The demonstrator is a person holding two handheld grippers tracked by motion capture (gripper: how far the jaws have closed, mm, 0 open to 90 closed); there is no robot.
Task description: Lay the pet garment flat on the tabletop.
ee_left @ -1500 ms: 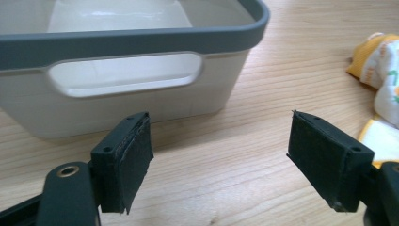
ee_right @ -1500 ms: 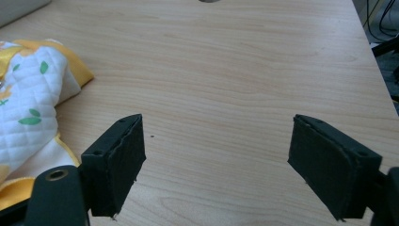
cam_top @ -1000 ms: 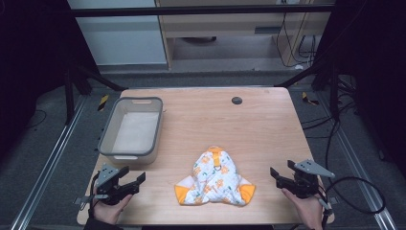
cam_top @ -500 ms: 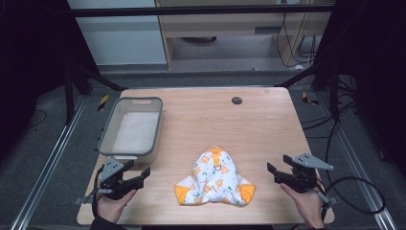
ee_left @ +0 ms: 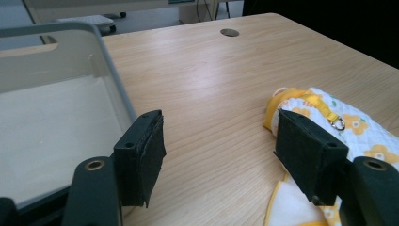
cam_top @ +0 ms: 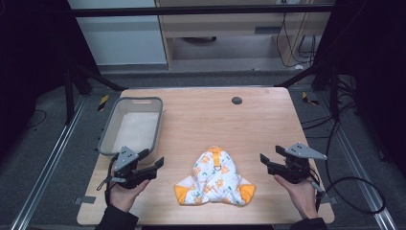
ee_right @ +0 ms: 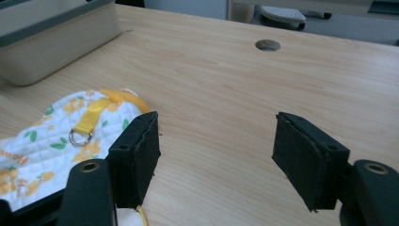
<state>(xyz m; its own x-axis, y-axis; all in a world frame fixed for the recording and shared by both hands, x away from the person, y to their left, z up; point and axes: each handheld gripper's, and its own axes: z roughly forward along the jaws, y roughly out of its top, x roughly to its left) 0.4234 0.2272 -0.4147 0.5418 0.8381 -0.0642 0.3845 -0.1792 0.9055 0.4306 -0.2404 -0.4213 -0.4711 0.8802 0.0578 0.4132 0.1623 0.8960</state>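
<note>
Grey plastic bin [cam_top: 131, 129]: rectangular, shallow, empty; at the left half of the desk, just beyond the left gripper.
Left gripper [cam_top: 154, 166]: black, held low over the near left of the desk; fingers [ee_left: 140, 155] spread wide, nothing between them.
White quilted cloth item with orange flowers and yellow trim [cam_top: 215, 178]: flat on the desk, front centre, between the two grippers; yellow strap with metal ring [ee_left: 337, 123] at its far end.
Long axis: judged roughly near-to-far, narrow strap end away from the person, broad base with two orange corners toward the front edge.
Direction from fingers: to the right of the left gripper, to the left of the right one.
Nearer hand: left seems a little closer; margin small.
Right gripper [cam_top: 266, 160]: black, grey three-cornered plate on top; fingers [ee_right: 308, 157] wide apart, empty.
Desk [cam_top: 206, 115]: pale wood-grain, round cable hole [cam_top: 236, 100] near the far edge.
Room: dark metal frame, grey floor, cables trailing on the right.
</note>
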